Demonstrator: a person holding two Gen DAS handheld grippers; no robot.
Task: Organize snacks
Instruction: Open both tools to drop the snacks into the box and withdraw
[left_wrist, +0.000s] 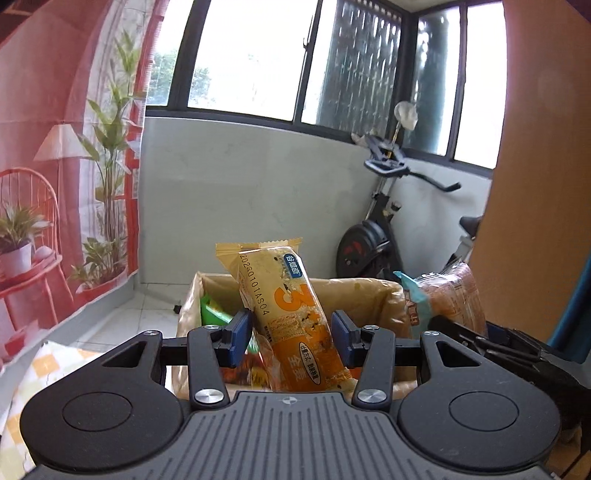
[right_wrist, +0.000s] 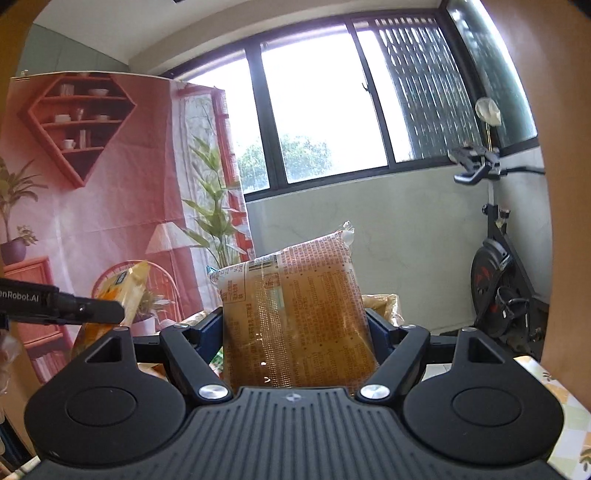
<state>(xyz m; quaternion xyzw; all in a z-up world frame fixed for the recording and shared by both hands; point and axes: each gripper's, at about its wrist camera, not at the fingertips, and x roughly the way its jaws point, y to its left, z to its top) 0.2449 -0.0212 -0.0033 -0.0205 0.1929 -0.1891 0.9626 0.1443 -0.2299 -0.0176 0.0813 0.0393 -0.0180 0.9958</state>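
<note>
1. Daylight from the big windows falls on a tiled balcony corner, and the landmark for everything is the lined cardboard box (left_wrist: 373, 295) standing just ahead of both grippers on the checked tablecloth (left_wrist: 44, 373).

2. Nearest the lens, the left gripper (left_wrist: 291, 338) has its blue pads set either side of an orange biscuit packet (left_wrist: 291, 325). The right pad shows a slight gap, so the jaws read as loosely closed on the packet or just letting go; I cannot tell which. The packet stands upright, its lower end down inside the box near the front wall.

3. The right gripper (right_wrist: 295, 325) clamps a wide brown snack pack (right_wrist: 295, 314) firmly between both pads, held upright above the box's right side.

4. Inside the box, left of the orange packet, a green wrapper (left_wrist: 212, 314) already lies low against the wall.

5. To do this step well, I judge: lower the orange packet until it rests on the contents, then spread the jaws fully and lift straight up so the pads do not drag the wrapper back out.

6. Keep the brown pack clear to the right until the left gripper is out, then set it in the free space.

7. Beyond the box, an exercise bike (left_wrist: 380, 229) stands by the wall; it plays no part.
</note>
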